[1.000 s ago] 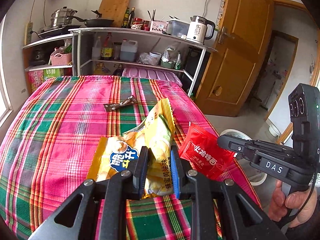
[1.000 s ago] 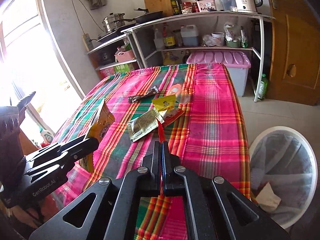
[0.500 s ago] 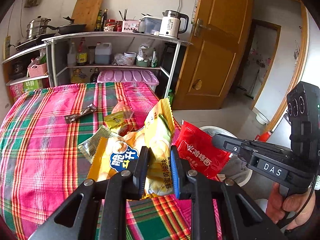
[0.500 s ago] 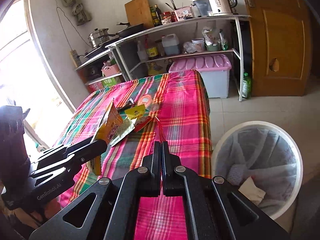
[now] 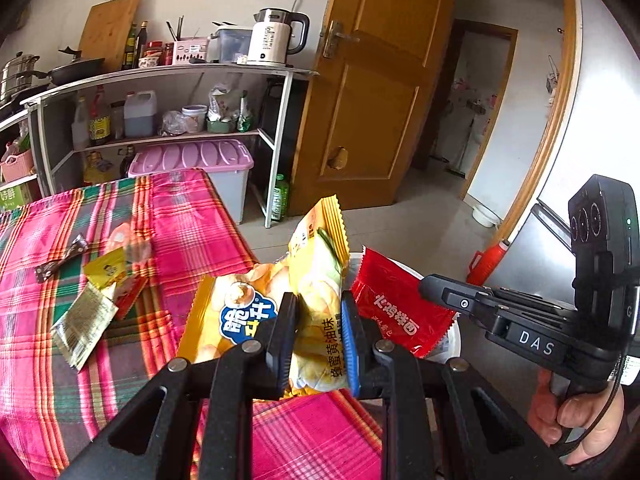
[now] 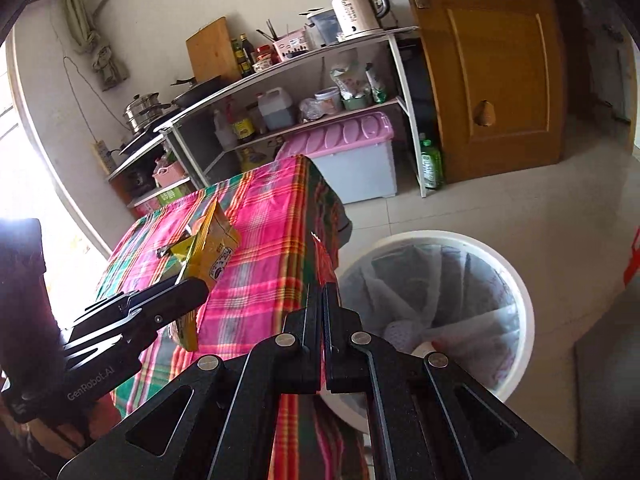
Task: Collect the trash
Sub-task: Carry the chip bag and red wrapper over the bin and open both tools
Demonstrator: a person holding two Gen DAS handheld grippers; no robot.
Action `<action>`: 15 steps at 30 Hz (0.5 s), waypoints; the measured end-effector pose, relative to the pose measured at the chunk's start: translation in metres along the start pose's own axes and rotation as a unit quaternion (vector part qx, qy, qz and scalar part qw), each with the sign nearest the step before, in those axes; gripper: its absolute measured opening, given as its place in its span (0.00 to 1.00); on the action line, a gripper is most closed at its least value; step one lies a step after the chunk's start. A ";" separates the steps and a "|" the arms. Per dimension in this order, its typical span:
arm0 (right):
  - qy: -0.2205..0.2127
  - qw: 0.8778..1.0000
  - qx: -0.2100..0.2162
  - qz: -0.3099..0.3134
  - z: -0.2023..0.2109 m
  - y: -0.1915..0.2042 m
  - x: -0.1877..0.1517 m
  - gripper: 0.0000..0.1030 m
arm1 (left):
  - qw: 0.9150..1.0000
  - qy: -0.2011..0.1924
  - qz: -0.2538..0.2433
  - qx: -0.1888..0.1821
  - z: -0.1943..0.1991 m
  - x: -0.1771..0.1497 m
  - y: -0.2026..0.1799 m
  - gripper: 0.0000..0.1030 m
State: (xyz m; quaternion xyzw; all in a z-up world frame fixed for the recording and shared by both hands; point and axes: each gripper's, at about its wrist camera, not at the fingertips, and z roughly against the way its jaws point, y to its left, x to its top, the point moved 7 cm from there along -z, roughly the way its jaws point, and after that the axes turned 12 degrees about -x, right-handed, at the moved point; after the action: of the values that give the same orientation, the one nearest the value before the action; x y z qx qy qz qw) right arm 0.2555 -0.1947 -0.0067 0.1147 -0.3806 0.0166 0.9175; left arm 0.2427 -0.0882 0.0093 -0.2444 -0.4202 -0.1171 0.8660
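Note:
My left gripper [image 5: 316, 320] is shut on a crumpled yellow chip bag [image 5: 240, 312], held up over the right edge of the plaid-covered table [image 5: 180, 208]. To its right, my right gripper [image 5: 425, 287] is shut on a flat red snack packet [image 5: 394, 310]. In the right wrist view that red packet [image 6: 322, 258] shows edge-on between the closed fingertips of the right gripper [image 6: 322, 294], just left of a white lined trash bin [image 6: 522, 304] on the floor. The left gripper [image 6: 192, 288] and yellow bag [image 6: 212, 246] hang over the table.
Several small wrappers [image 5: 82, 326] lie on the cloth at the left. Behind the table stand a metal shelf [image 5: 280, 120] with a kettle [image 5: 276, 36], a pink-lidded box [image 5: 192, 156] and a wooden door [image 5: 380, 100]. A green bottle [image 6: 431, 164] stands on the tiled floor.
Both grippers have swung right, from over the middle of the table to its right edge, each still holding its packet. The bin now lies closer under the right gripper.

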 end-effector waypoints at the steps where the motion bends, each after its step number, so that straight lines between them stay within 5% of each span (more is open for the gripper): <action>1: 0.000 1.000 -0.004 -0.005 0.000 -0.007 0.000 0.00 | 1.000 0.003 -0.003 -0.005 -0.005 0.001 -0.004 0.22; 15: 0.016 0.998 -0.033 -0.041 -0.010 -0.055 -0.011 0.00 | 0.998 0.041 -0.009 -0.042 -0.063 -0.003 -0.033 0.22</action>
State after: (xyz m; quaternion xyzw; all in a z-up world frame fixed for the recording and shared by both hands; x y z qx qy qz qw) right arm 0.2608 -0.2450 -0.0321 0.1001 -0.3608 -0.0317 0.9267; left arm 0.2692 -0.1493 -0.0156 -0.2717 -0.3812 -0.1524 0.8704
